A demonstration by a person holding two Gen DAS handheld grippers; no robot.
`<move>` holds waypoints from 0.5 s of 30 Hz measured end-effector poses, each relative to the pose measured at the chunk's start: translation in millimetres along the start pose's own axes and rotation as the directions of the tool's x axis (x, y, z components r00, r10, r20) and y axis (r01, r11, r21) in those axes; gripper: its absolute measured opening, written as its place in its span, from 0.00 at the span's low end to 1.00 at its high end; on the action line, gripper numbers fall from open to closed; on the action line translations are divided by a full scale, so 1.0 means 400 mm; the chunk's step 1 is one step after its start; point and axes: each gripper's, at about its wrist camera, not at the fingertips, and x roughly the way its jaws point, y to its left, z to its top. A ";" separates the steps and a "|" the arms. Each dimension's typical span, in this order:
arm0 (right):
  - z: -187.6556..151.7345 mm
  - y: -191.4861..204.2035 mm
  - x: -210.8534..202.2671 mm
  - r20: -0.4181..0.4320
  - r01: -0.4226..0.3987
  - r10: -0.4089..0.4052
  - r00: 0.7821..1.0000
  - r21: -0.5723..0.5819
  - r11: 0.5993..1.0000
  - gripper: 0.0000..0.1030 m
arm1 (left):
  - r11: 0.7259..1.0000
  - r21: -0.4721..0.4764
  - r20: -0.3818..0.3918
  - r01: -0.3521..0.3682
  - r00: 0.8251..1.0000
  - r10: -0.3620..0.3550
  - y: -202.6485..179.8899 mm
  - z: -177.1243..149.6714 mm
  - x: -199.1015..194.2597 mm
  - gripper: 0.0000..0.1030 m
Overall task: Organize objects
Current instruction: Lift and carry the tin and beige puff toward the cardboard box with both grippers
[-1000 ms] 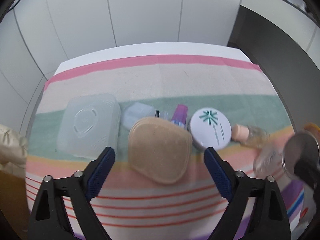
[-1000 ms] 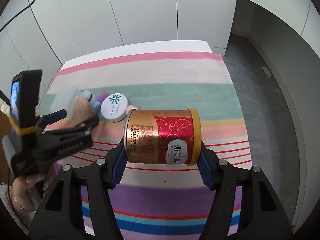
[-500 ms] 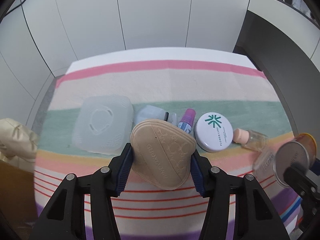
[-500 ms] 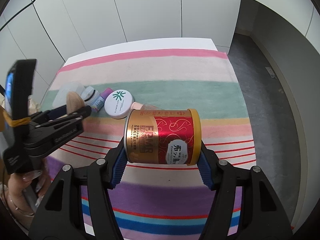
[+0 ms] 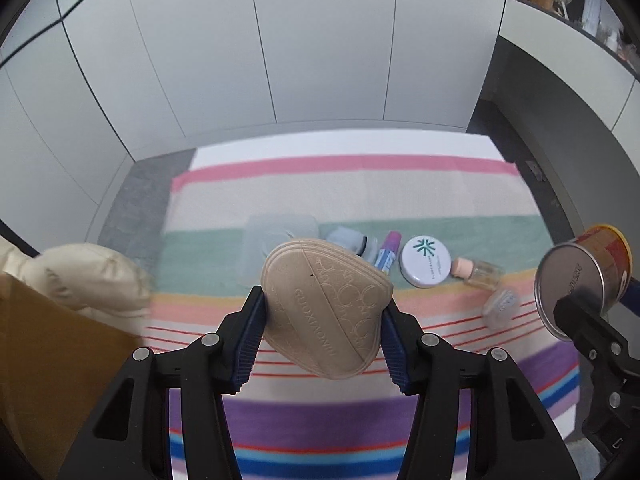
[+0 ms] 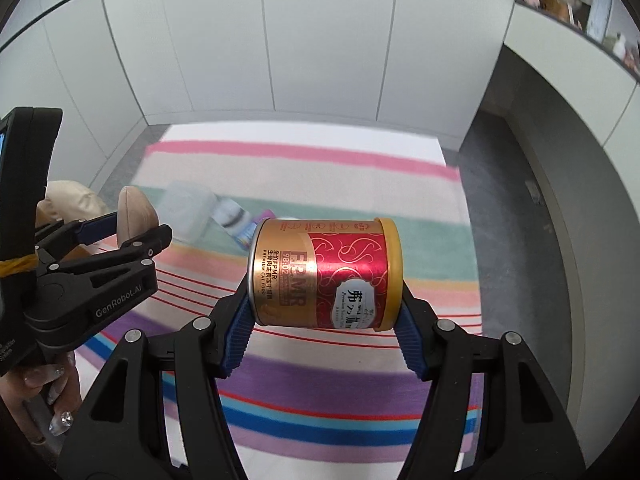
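Note:
My left gripper [image 5: 322,324] is shut on a tan heart-shaped case [image 5: 324,304] embossed with letters, held above the striped cloth [image 5: 360,200]. My right gripper [image 6: 324,312] is shut on a gold and red cat food can [image 6: 324,272], gripped by its two ends and lying sideways in the air. In the left wrist view the can [image 5: 580,284] shows at the right edge. In the right wrist view the left gripper [image 6: 120,236] with the tan case [image 6: 134,210] shows at the left.
On the cloth lie a clear plastic box [image 5: 276,240], a small pale bottle [image 5: 348,240], a purple tube [image 5: 388,250], a round white compact [image 5: 426,260], a peach-capped bottle [image 5: 476,270] and a small clear jar [image 5: 500,304]. A cream cushion [image 5: 88,276] and brown box [image 5: 52,352] sit at left.
The left gripper closed on the tan case and lifted it off the cloth. The right gripper rose with the can still in it. Both views show the table farther away.

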 end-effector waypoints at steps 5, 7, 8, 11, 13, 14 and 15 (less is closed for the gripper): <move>0.053 0.027 -0.114 0.048 0.028 -0.027 0.998 -0.027 0.999 0.63 | 0.999 -0.029 0.021 0.028 0.999 -0.028 0.037 0.040 -0.135 0.53; 0.075 0.038 -0.163 0.072 0.038 -0.035 0.997 -0.040 0.998 0.63 | 0.998 -0.041 0.049 0.050 0.998 -0.048 0.051 0.060 -0.197 0.53; 0.085 0.042 -0.184 0.082 0.034 -0.030 0.996 -0.041 0.999 0.63 | 0.998 -0.043 0.063 0.055 0.997 -0.052 0.056 0.067 -0.223 0.53; 0.119 0.053 -0.249 0.104 0.011 -0.007 0.995 -0.041 0.999 0.63 | 0.997 -0.042 0.090 0.065 0.994 -0.061 0.068 0.082 -0.297 0.53; 0.137 0.060 -0.288 0.120 0.003 0.002 0.993 -0.046 0.999 0.63 | 0.997 -0.043 0.097 0.060 0.994 -0.056 0.074 0.090 -0.335 0.53; 0.146 0.065 -0.311 0.132 0.002 0.005 0.991 -0.050 0.999 0.63 | 0.997 -0.044 0.097 0.057 0.994 -0.052 0.077 0.092 -0.356 0.53; 0.153 0.070 -0.328 0.141 0.001 0.006 0.990 -0.053 0.999 0.63 | 0.998 -0.045 0.098 0.054 0.994 -0.050 0.079 0.096 -0.373 0.53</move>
